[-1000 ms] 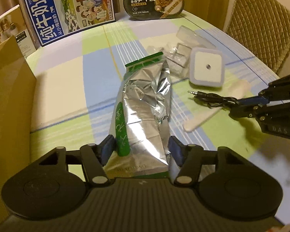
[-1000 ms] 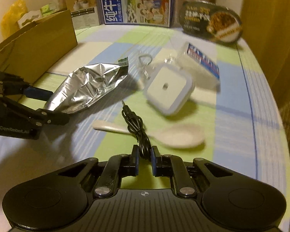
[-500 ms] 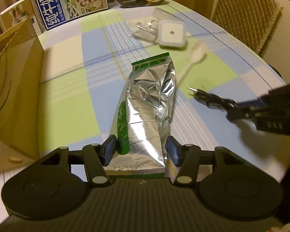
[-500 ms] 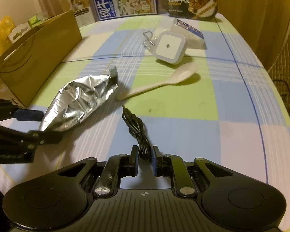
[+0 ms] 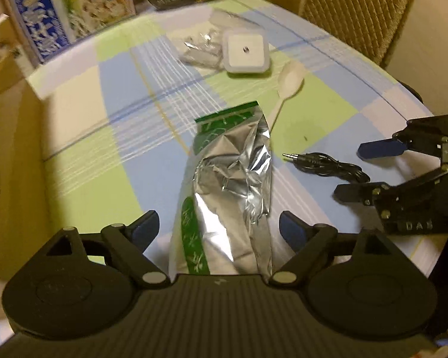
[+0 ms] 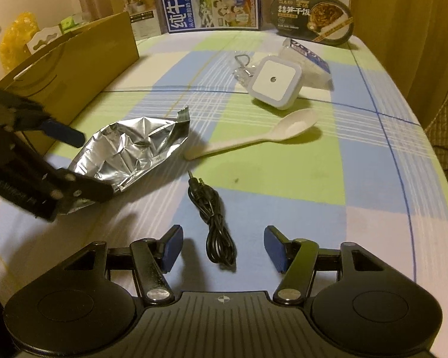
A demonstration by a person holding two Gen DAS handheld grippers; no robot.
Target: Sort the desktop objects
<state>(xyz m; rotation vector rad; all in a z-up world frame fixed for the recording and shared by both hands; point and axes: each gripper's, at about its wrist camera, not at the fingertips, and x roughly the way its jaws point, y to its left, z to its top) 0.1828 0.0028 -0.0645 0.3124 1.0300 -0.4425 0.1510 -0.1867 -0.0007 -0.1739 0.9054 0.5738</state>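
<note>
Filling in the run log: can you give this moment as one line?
left tool: opening, foil bag between jaws, unpressed | right tool: opening, black cable between jaws, on table | spoon: untouched

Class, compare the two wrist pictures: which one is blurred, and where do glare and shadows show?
Left wrist view: the milk carton and far table edge are smeared by blur; the foil bag glares. Right wrist view: sharper, carton print readable; the spoon and cable cast soft shadows; edges bend from the fisheye lens.
</note>
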